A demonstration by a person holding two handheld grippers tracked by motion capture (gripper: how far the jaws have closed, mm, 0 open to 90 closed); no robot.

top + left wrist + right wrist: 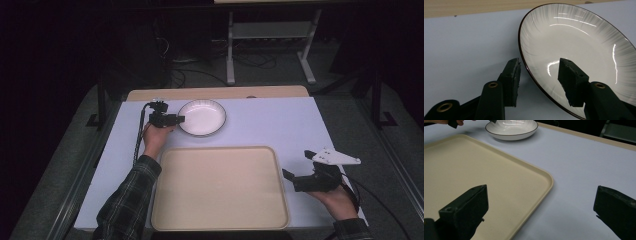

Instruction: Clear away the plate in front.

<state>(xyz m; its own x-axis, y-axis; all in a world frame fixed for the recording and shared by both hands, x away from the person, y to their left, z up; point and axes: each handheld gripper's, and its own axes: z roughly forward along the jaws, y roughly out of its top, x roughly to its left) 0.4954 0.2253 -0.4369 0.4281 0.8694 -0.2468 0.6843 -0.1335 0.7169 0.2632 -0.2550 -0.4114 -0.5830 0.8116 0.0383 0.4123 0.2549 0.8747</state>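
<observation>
A white shallow plate (pixel 202 117) with a thin dark rim lies at the back of the table, left of the middle. My left gripper (pixel 179 119) reaches it from the left. In the left gripper view the jaws of the left gripper (pixel 540 62) straddle the rim of the plate (pixel 579 45), one pad outside and one over the inside. A gap shows between the outer pad and the rim. My right gripper (pixel 296 163) hovers wide open by the right edge of the beige tray (pixel 220 187), with nothing between its jaws (pixel 541 190). The plate (pixel 511 128) shows far off in the right gripper view.
The empty beige tray (pixel 474 165) takes up the near middle of the pale table (pixel 280 125). A wooden strip (pixel 215 93) runs along the table's far edge. Beyond it a white metal stand (pixel 270 35) and cables sit on the dark floor.
</observation>
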